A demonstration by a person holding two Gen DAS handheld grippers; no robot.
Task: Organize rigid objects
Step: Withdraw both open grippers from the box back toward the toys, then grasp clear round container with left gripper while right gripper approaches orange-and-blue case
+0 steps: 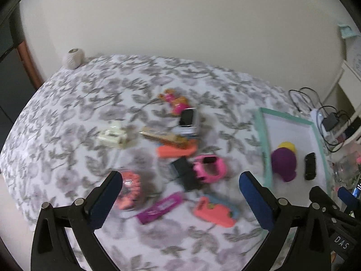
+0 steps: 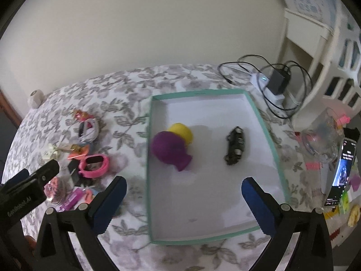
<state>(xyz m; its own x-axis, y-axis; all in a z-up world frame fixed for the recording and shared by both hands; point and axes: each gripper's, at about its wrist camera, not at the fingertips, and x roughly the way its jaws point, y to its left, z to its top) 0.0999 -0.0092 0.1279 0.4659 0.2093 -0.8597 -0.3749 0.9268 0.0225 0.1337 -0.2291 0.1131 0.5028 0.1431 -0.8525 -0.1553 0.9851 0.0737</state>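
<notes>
Left gripper (image 1: 180,194): the jaws are standing wide apart and gripping nothing. It is hanging above the loose pile on the table (image 1: 90,94), clear of every item. Between its blue fingers (image 1: 106,198), on the cloth below, a purple bar (image 1: 160,207) and an orange flat piece (image 1: 214,212) are lying side by side. A pink watch (image 1: 209,168) is resting against a black block (image 1: 183,174) just beyond them. A clear dome with an orange insert (image 1: 129,189) is sitting beside the left finger.

Right gripper (image 2: 183,203): the jaws are likewise standing wide apart and empty. It is hovering over the near half of the tray (image 2: 268,135), touching nothing.

The tray is a shallow white box with a teal rim, lying toward the right edge of the table. Inside it, a purple toy (image 2: 169,149) is lying against a yellow ball (image 2: 182,132) near the left wall. A black toy car (image 2: 234,149) is lying apart from both, toward the right wall.

The remaining items are lying in a cluster at mid-table, left of the tray: an orange strip (image 1: 176,151), a tan bar (image 1: 162,136), a cream block (image 1: 112,136), a grey-cased watch (image 1: 189,122) and a pink-and-orange figure (image 1: 174,101). Blur is hiding their finer detail.

A ball of twine (image 1: 73,58) is sitting at the far left corner. A charger with cables (image 2: 277,81) is lying off the far right corner. A phone (image 2: 343,169) is standing upright off the right edge.
</notes>
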